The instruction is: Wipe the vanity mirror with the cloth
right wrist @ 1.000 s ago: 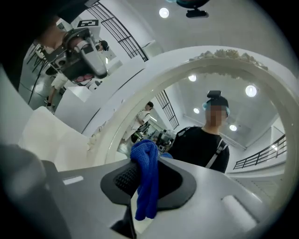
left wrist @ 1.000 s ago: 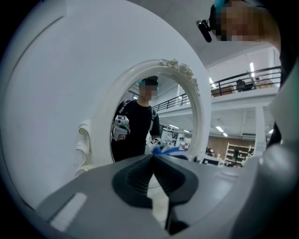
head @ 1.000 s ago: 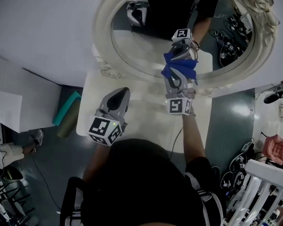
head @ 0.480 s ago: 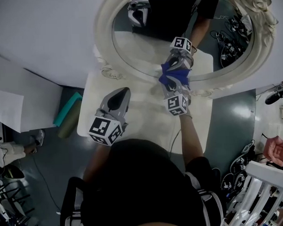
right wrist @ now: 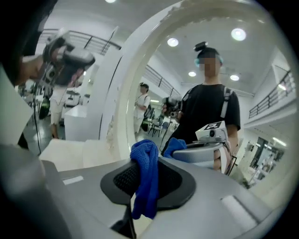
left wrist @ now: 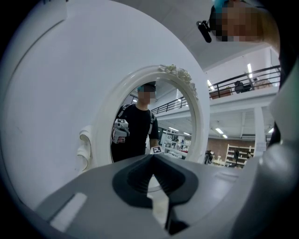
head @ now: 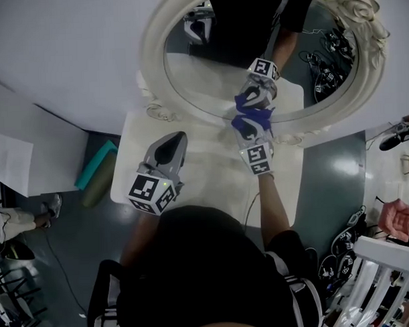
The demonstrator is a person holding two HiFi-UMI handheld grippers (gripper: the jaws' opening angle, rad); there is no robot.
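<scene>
While the blue cloth [head: 248,119] sits bunched at the lower right of the vanity mirror [head: 201,79], it meets its own reflection in the head view. Whether it presses on the glass or hangs just off it cannot be told. The right tool [head: 254,127] is clenched on this cloth. In the right gripper view the cloth [right wrist: 145,182] is pinched between the dark pads of the right tool [right wrist: 142,163], one fold standing above them and the rest hanging down in front. Its mirrored double shows just beyond, beside the mirrored tool with its marker cube.

The mirror is oval, in a cream carved frame [head: 150,57], and stands at the back edge of a white bench [head: 211,176], leaning to a pale wall [head: 66,50].

The left tool [head: 169,146] hovers over the left part of the bench, well apart from the cloth and pointing toward the frame. In the left gripper view the left tool [left wrist: 152,175] has its jaws closed together with nothing between them.

On the dark floor to the left of the bench lie a teal roll [head: 94,165] and an olive roll [head: 100,181], side by side.
</scene>
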